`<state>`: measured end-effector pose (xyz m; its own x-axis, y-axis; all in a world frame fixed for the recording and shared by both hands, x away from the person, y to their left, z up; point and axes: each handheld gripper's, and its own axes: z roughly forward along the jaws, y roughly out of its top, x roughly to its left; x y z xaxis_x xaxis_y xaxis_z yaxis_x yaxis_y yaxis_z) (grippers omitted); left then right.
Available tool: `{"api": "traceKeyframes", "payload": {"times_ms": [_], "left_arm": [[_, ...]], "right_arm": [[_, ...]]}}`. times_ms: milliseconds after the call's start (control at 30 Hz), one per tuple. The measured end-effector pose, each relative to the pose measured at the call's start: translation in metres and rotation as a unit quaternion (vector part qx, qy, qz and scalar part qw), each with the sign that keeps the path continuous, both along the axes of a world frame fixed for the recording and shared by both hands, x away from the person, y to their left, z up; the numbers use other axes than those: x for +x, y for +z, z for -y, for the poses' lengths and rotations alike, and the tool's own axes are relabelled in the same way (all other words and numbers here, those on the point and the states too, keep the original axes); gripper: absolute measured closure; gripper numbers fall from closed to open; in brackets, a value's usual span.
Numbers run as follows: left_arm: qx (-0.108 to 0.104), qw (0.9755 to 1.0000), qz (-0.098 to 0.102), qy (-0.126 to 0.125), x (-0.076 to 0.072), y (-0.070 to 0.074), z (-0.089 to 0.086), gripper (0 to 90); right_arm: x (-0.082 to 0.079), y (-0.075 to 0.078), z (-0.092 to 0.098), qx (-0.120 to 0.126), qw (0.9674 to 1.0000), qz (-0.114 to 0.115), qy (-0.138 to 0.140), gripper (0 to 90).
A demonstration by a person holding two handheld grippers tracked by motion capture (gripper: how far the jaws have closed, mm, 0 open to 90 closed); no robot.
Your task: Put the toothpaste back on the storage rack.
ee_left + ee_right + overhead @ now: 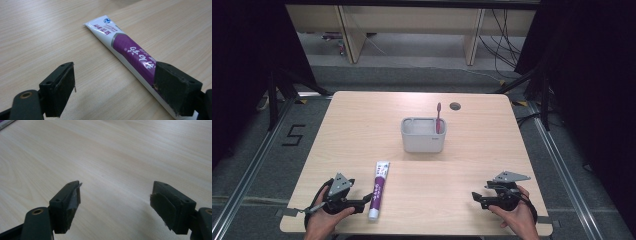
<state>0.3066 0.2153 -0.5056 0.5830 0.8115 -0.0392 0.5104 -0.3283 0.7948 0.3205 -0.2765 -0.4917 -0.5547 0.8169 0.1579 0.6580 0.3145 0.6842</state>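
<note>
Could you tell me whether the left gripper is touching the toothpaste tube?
Cannot tell: in the left gripper view the left gripper overlaps the toothpaste tube; no gap or contact shows.

The high view looks down from above on the whole table (422,200). Each gripper view sits low and close to the wood. The toothpaste (378,189) shows from above and up close.

Even, soft overhead light keeps the wooden table (422,150) bright while dark curtains frame the high view. Shadows are faint. In both gripper views the near black jaws blur slightly, and the toothpaste tube (125,50) shows mild glare.
</note>
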Motion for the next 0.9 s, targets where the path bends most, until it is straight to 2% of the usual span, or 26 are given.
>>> {"api": "traceKeyframes", "payload": {"times_ms": [33,67,100,167,200,233,267,300,333,367,433,467,500,533,567,633,667,767,900], "left_arm": [[-0.001,1.0000,-0.002,0.000,0.000,0.000,0.000,17.1],[-0.005,1.0000,-0.004,-0.001,0.000,0.000,0.000,17.2],[-0.006,1.0000,-0.007,-0.002,0.000,0.001,-0.001,17.3],[-0.021,0.9997,-0.008,0.007,0.000,0.000,0.002,17.4],[-0.016,0.9998,-0.010,0.001,0.000,0.000,0.001,17.4],[-0.028,0.9995,-0.011,0.005,-0.001,0.000,0.003,17.4],[-0.016,0.9998,-0.012,-0.003,-0.001,0.002,0.001,17.4],[-0.013,0.9998,-0.015,-0.001,-0.001,0.003,0.002,17.5],[-0.012,0.9998,-0.016,-0.002,-0.001,0.004,0.002,17.7],[-0.016,0.9997,-0.017,-0.001,-0.001,0.003,0.003,17.9],[-0.038,0.9991,-0.018,-0.002,-0.002,0.003,0.005,18.2],[-0.029,0.9992,-0.026,-0.012,-0.002,0.004,0.004,19.4],[-0.039,0.9989,-0.027,-0.003,-0.002,0.004,0.008,20.0],[-0.035,0.9991,-0.023,-0.006,-0.002,0.004,0.008,20.3],[-0.024,0.9992,-0.029,-0.012,-0.001,0.005,0.007,21.4],[-0.024,0.9992,-0.031,-0.011,0.000,0.006,0.009,23.3],[-0.040,0.9989,-0.027,-0.001,0.000,0.005,0.012,24.1],[-0.020,0.9991,-0.036,-0.014,0.003,0.010,0.013,25.4],[-0.019,0.9991,-0.037,-0.010,0.006,0.018,0.018,26.7]], "right_arm": [[0.002,-0.002,0.002,0.004,0.9998,0.008,0.016,24.7],[0.001,-0.001,0.003,-0.011,0.9997,0.011,0.019,24.7],[0.000,-0.002,0.002,-0.008,0.9999,0.012,0.010,24.7],[-0.001,-0.004,0.003,-0.002,0.9998,0.011,0.014,24.9],[-0.002,-0.003,0.003,-0.004,0.9999,0.009,0.014,25.1],[-0.002,-0.002,0.003,-0.004,0.9999,0.005,0.014,25.2],[-0.003,-0.002,0.004,-0.003,0.9999,0.002,0.014,25.2],[-0.001,-0.003,0.005,-0.005,0.9995,0.008,0.029,25.2],[-0.004,-0.005,0.003,0.003,0.9999,0.009,0.009,25.2],[-0.004,-0.003,0.005,-0.008,0.9999,0.002,0.008,25.3],[-0.005,-0.005,0.003,-0.008,0.9999,0.001,0.010,25.3],[-0.005,-0.004,0.003,-0.012,0.9999,-0.003,0.009,25.4],[-0.006,-0.005,0.002,-0.004,0.9999,-0.004,0.011,25.5],[-0.005,-0.005,0.002,-0.002,0.9999,-0.005,0.014,25.5],[-0.006,-0.003,0.002,-0.001,0.9999,-0.007,0.015,25.5],[-0.005,-0.004,0.001,-0.001,0.9998,-0.002,0.021,25.6],[-0.004,-0.004,0.001,-0.006,0.9997,0.002,0.022,25.6],[-0.004,-0.004,0.001,-0.015,0.9997,0.006,0.020,25.6],[-0.005,-0.004,-0.001,-0.005,0.9998,-0.005,0.016,25.8]]}}
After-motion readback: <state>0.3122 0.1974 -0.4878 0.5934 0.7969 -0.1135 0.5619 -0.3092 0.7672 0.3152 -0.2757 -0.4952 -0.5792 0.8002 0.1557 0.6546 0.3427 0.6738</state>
